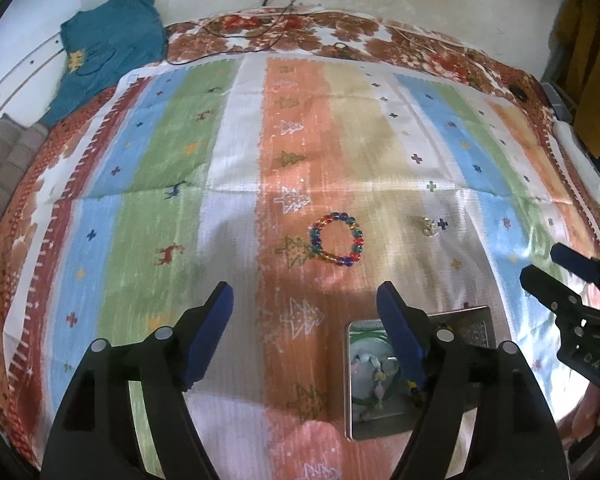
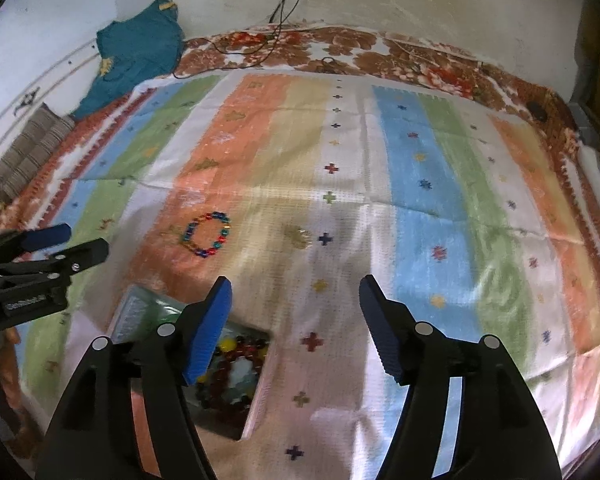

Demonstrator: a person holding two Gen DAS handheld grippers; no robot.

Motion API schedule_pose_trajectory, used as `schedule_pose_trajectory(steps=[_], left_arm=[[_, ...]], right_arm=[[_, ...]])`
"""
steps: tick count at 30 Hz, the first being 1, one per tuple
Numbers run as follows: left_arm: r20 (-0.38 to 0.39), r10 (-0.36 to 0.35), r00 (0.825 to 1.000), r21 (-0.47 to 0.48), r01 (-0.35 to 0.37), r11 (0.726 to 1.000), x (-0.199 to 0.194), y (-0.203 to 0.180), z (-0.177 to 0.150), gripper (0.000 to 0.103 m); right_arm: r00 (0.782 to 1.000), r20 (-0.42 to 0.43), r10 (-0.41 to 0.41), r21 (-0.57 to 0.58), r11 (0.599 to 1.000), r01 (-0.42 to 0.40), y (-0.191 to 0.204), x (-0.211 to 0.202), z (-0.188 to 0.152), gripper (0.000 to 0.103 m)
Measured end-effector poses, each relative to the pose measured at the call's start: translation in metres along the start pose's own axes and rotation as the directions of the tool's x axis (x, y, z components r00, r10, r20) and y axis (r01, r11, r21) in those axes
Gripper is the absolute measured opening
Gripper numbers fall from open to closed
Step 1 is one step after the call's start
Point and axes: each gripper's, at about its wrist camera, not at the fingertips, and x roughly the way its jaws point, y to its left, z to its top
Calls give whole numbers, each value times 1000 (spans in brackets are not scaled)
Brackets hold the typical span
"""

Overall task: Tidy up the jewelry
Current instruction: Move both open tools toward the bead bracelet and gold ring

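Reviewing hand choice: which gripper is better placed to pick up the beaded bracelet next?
Left, probably. The beaded bracelet lies just ahead between the open left gripper fingers; from the right gripper it sits off to the left.

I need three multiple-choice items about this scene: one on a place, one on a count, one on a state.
1. Where does the multicoloured bead bracelet lie?
A. in the tin
B. on the striped cloth
C. between the jaws

2. How many jewelry pieces lie loose on the cloth?
A. two
B. four
C. none

3. How do the left gripper jaws stand?
A. shut on beads
B. open, empty
C. shut, empty

Answers: 1 B, it lies beyond the tin. 2 A, the bracelet and a small gold piece. 3 B, bare cloth shows between them.
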Motion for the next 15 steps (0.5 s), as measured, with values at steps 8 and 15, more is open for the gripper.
schedule_pose_trajectory(steps=[8,15], left_arm=[[-34,1,999,-19,-1,1000,23,7,11,74],[-53,0,999,-25,-1,1000,40,8,17,74]], right_arm=[[999,-16,43,22,999,-43,-6,15,13,68],[998,-40,48,38,998,-47,-8,35,20,70]])
